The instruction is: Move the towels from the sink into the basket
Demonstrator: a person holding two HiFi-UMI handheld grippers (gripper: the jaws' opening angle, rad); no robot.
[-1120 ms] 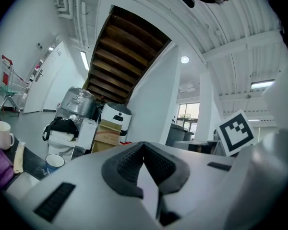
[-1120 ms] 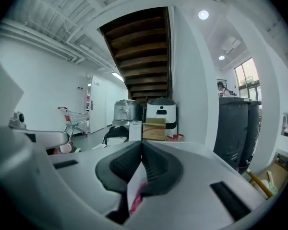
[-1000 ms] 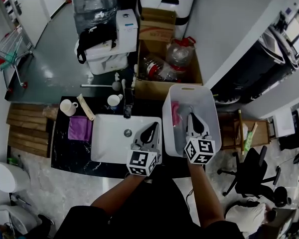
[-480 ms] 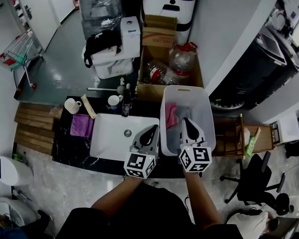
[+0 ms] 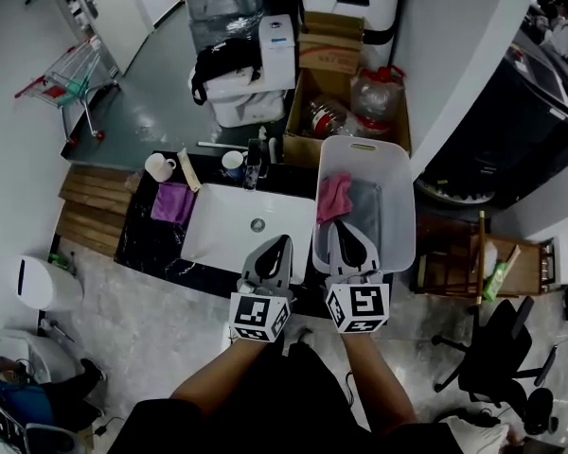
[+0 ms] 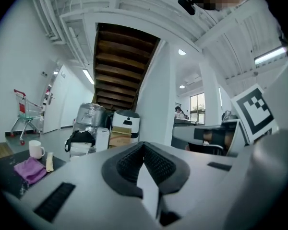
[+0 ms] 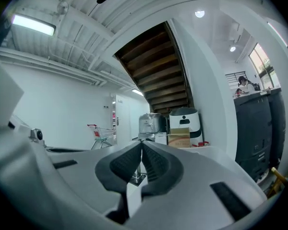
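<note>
Dark counter carries the white sink, with a purple cloth and a mug to its left. I see the pink towel lying in the white basket beside the sink. My left gripper and right gripper are both pressed together, pinching nothing. A shopping cart stands beyond.

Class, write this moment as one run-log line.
sink: empty | basket: pink towel inside | left gripper: shut, empty | right gripper: shut, empty | purple cloth: beside sink
</note>
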